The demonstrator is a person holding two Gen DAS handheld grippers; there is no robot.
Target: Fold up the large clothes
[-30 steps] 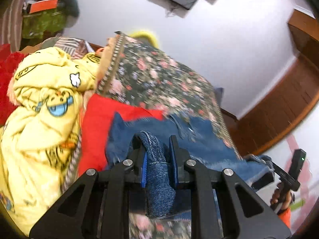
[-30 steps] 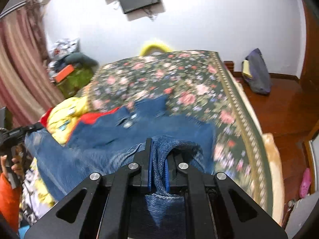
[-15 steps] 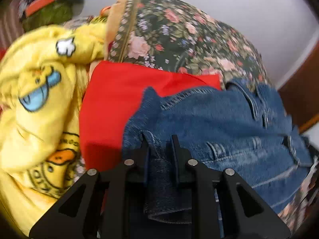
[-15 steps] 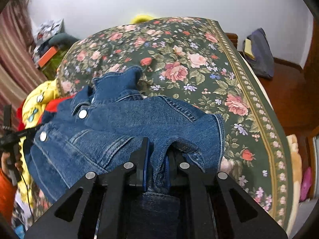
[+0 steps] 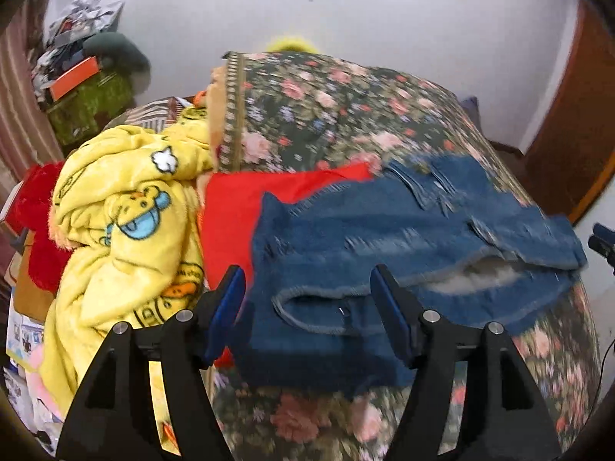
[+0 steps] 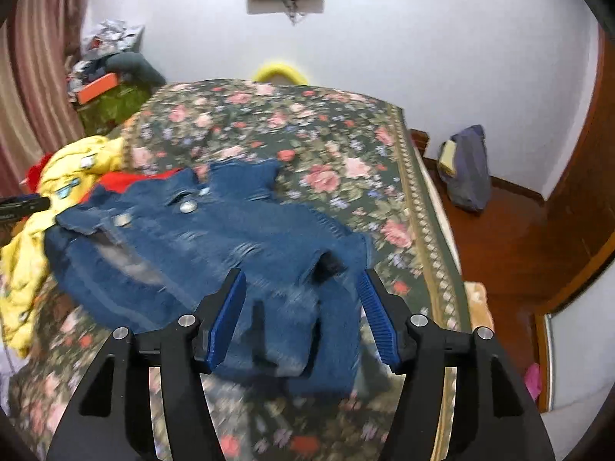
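Observation:
A blue denim jacket (image 5: 388,238) lies spread on the floral bedspread (image 5: 338,115), front side up with its buttons showing in the right wrist view (image 6: 215,234). My left gripper (image 5: 309,307) is open, its blue pads apart, just above the jacket's near left cuff and holding nothing. My right gripper (image 6: 301,307) is open above the jacket's near right sleeve, also empty. The tip of the other gripper shows at the far edge of each view.
A yellow cartoon blanket (image 5: 119,238) and a red cloth (image 5: 238,207) lie at the bed's left side, the jacket partly over the red cloth. Cluttered boxes (image 6: 103,88) stand in the far left corner. A dark bag (image 6: 467,169) sits on the wooden floor right of the bed.
Both grippers were shut on the denim and have opened, letting the jacket drop flat on the bed. Both have pulled back and up from it.

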